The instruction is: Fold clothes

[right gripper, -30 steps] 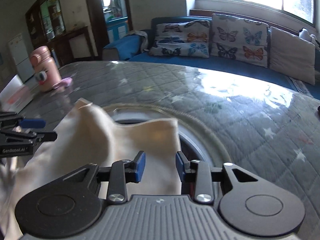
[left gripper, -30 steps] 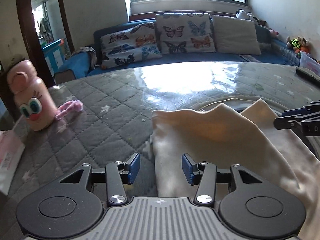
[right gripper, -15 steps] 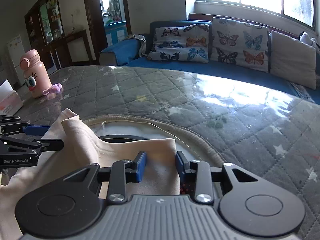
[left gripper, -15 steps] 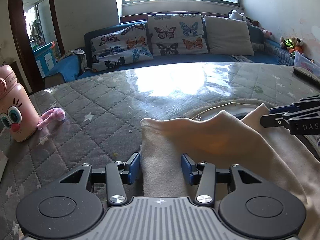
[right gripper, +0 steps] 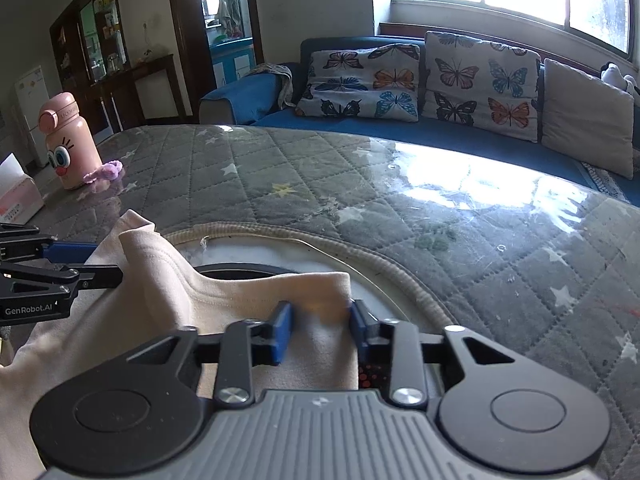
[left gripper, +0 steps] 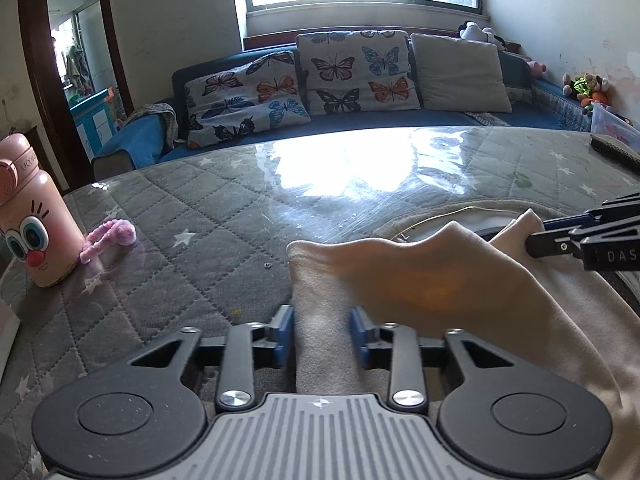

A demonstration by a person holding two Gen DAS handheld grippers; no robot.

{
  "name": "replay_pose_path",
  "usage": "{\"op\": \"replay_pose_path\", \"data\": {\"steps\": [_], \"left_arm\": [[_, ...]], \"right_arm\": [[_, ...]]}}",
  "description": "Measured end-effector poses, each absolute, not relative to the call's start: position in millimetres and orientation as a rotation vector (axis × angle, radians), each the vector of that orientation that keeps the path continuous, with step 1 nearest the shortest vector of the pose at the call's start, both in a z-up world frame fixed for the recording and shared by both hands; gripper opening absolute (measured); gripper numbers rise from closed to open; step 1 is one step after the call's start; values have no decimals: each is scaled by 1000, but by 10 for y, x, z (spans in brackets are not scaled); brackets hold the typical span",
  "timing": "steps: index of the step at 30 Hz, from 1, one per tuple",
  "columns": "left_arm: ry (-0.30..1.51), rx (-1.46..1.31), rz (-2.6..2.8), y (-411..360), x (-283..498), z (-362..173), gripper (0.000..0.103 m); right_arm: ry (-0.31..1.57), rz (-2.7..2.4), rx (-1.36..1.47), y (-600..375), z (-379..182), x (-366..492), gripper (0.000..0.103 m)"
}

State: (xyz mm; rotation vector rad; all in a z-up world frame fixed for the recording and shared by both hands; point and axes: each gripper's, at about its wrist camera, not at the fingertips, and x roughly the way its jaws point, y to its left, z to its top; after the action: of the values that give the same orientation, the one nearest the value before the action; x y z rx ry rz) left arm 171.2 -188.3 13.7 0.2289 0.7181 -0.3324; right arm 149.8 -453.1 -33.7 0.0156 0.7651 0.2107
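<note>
A cream garment (left gripper: 432,280) lies on the grey quilted table (left gripper: 200,216), its far edge raised between the two grippers. My left gripper (left gripper: 322,338) has its jaws apart with the garment's left corner lying between them. My right gripper (right gripper: 320,330) also has its jaws apart around the garment's right corner (right gripper: 312,292). Each gripper shows in the other's view, the right one (left gripper: 580,240) at the garment's right, the left one (right gripper: 60,272) at its left.
A pink cartoon-face bottle (left gripper: 30,216) and a pink fuzzy toy (left gripper: 108,236) stand at the table's left. A tissue box (right gripper: 18,196) sits beyond them. A round cream-rimmed mat (right gripper: 320,244) lies under the garment. A blue sofa with butterfly cushions (left gripper: 352,72) runs behind.
Both grippers have moved down and forward with the garment, lowering its raised edge toward the table. The right gripper's jaws have spread a little.
</note>
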Motion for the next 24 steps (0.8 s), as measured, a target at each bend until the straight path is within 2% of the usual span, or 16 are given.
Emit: {"op": "replay_pose_path", "data": {"steps": [1,3,7,15,20,24], "left_arm": [[716,228,-336,-1881,1710,140,23],[709,229,-342,-1882,1696,151,11],[681,246,-328,-1903,1658,178,9],[684,227,-271,-1826,1751,165,9],[689,224,-252,-1806,1760,180,13],[683,225,-245,-1782,1709,239,14]], "right_arm": [[765,210,19,-4534,-335,1499,15],[761,205,24,-4540,-325,1494,9],[731,170,20,-4549,-271,1461,4],[710,45,54,-4768,-226,1506,3],[739,25,69,-4848,-300,1549,11],[736,36,77,-4845,-222,1504,11]]}}
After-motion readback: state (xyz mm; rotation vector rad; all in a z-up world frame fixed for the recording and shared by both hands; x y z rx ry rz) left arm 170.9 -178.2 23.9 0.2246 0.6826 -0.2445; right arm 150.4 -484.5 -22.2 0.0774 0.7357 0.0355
